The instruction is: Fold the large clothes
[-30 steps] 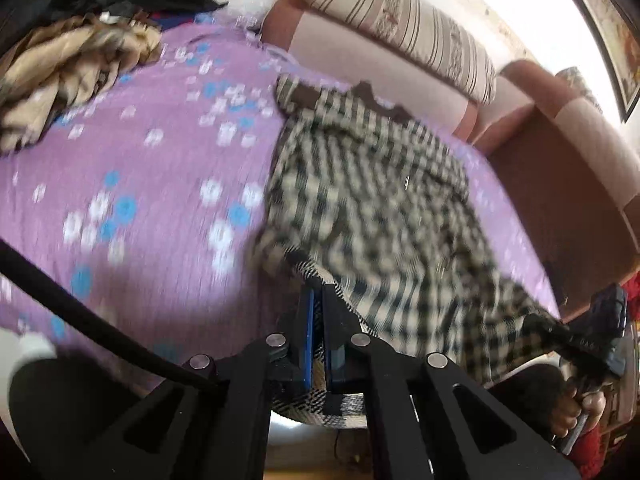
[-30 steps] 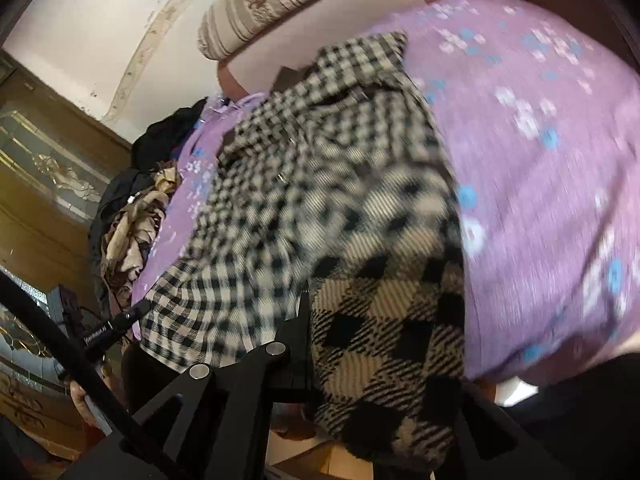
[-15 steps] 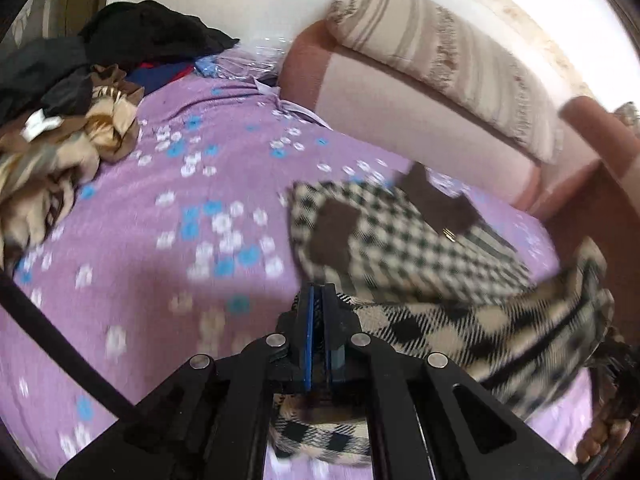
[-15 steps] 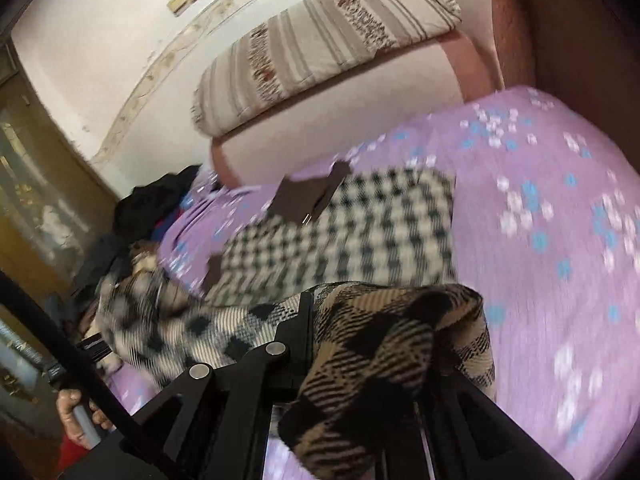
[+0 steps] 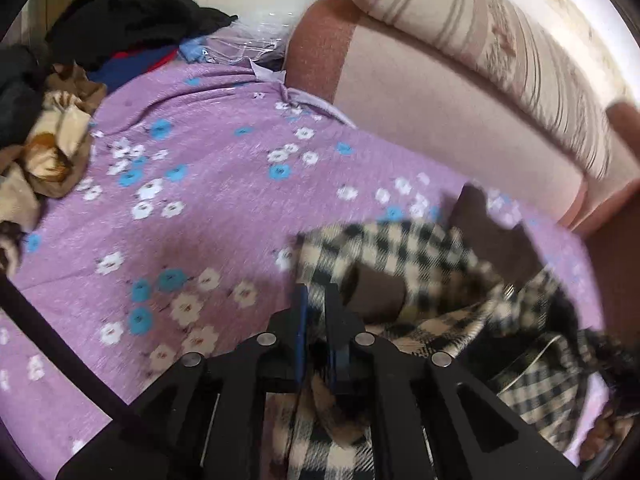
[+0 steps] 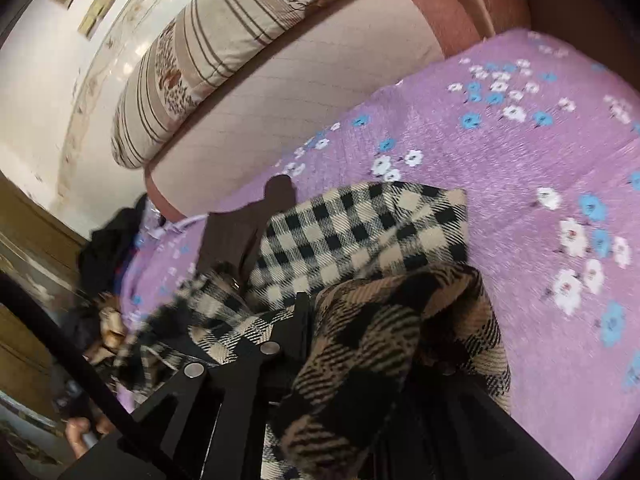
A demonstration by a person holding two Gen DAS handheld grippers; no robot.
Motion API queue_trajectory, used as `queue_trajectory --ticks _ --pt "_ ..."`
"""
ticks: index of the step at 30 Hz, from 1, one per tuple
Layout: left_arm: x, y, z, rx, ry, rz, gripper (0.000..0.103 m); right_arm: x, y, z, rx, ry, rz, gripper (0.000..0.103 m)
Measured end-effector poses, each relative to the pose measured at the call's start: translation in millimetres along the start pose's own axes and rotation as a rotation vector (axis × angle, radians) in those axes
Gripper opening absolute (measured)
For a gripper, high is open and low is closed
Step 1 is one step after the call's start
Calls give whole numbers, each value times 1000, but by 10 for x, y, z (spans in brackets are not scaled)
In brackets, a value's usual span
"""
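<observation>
Presently both grippers pinch hem corners of the checked shirt, which lies on the purple floral bedspread: left gripper clamped, right gripper cloth-draped, apparently clamped. Bottom-to-collar fold under way; next, lay hem squarely at far edge, then release.

Left wrist view. The left gripper pinches a fold of the black-and-cream checked garment between its nearly closed fingers; more checked cloth hangs beneath them. The garment lies bunched on the purple flowered bedspread, with brown patches showing, and is blurred toward its right part. Beyond the garment stands a pink headboard topped by a striped bolster. Far left of the garment, crumpled clothes are heaped.
</observation>
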State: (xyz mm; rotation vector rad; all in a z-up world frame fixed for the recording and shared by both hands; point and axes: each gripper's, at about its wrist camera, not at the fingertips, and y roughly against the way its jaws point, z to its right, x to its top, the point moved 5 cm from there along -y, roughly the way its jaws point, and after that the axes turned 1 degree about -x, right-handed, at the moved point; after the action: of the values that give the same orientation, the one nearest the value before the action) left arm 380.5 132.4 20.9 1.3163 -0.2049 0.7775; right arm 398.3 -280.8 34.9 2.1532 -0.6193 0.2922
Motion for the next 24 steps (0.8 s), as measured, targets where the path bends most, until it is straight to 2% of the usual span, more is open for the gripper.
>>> queue_trajectory --ticks 2,3,4,8,9,14,18,21,24 --pt "106 -19 -79 -59 81 3 30 76 -68 14 44 -25 -4 12" --pt "165 -21 -132 -68 123 17 43 98 -91 12 54 -29 -5 13" --pt "217 -22 -181 -69 160 33 50 125 -134 11 63 -38 -7 18" --pt "352 -88 -294 -89 250 39 60 174 -274 33 107 -100 7 64" --pt "367 -103 -326 -81 265 41 60 187 -277 47 105 -114 23 67" --pt "332 -145 -397 -54 267 18 61 268 -229 130 81 -147 61 68" --pt "239 -46 -404 -43 251 14 66 312 -60 152 76 -167 104 71" --pt "120 111 -356 -42 204 22 67 295 34 -6 78 -119 116 71" --pt "-80 285 -309 -52 146 29 73 210 89 -227 72 -38 111 71"
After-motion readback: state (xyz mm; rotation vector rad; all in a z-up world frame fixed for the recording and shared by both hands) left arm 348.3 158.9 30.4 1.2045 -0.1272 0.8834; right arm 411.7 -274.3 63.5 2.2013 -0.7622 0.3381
